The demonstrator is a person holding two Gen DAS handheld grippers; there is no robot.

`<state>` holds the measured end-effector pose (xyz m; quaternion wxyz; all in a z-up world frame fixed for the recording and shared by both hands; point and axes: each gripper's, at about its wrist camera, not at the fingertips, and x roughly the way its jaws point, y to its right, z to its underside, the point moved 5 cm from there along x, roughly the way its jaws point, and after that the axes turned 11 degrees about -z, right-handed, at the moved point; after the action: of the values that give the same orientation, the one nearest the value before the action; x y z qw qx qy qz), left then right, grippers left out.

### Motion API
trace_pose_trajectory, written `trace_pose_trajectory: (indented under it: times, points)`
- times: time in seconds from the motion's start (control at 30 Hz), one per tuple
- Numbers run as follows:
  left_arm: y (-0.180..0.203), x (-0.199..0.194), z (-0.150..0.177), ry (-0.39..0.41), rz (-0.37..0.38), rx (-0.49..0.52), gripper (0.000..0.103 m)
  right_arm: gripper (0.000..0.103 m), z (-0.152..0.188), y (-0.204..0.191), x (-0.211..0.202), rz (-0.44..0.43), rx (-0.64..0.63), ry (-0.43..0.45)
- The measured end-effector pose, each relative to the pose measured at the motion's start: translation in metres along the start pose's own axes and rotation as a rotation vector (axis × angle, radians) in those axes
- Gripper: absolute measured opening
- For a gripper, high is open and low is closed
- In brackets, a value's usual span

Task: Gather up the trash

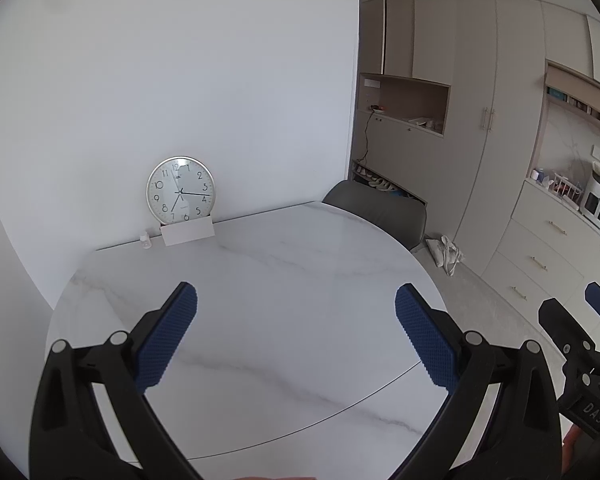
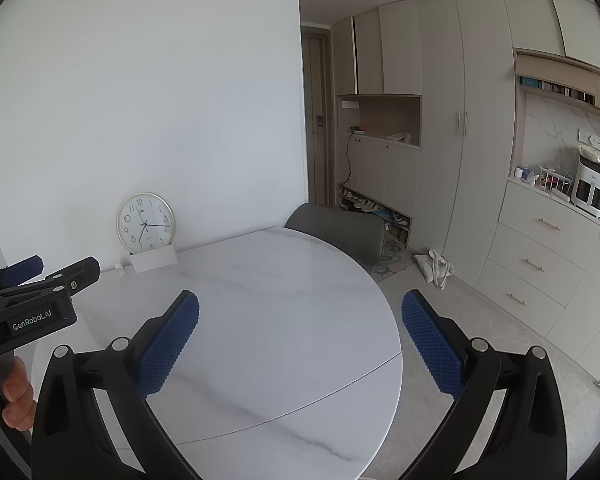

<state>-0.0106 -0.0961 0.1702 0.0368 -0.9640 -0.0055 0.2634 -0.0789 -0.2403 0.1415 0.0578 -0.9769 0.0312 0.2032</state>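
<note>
One clock [image 1: 181,191], one card [image 1: 187,234], one chair [image 1: 380,210], one small bottle [image 1: 145,240]

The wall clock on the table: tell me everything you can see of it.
The wall clock is round, with a thin pale metal-looking rim, a white face under glossy glass, black numerals and dark hands. It is not hung: it stands upright on the white marble-look table, at its far edge against the white wall. A small white card stands in front, hiding its lower edge. A tiny bottle stands apart to the left.
</note>
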Motion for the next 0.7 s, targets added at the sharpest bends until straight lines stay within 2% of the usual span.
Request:
trace_pose_trajectory:
  times: [0.7]
  points:
    - [0.0017,-0.0017,0.0007,0.004,-0.001,0.005,0.095,0.101,0.0014,0.0054,-0.0002,-0.003,0.009,0.001]
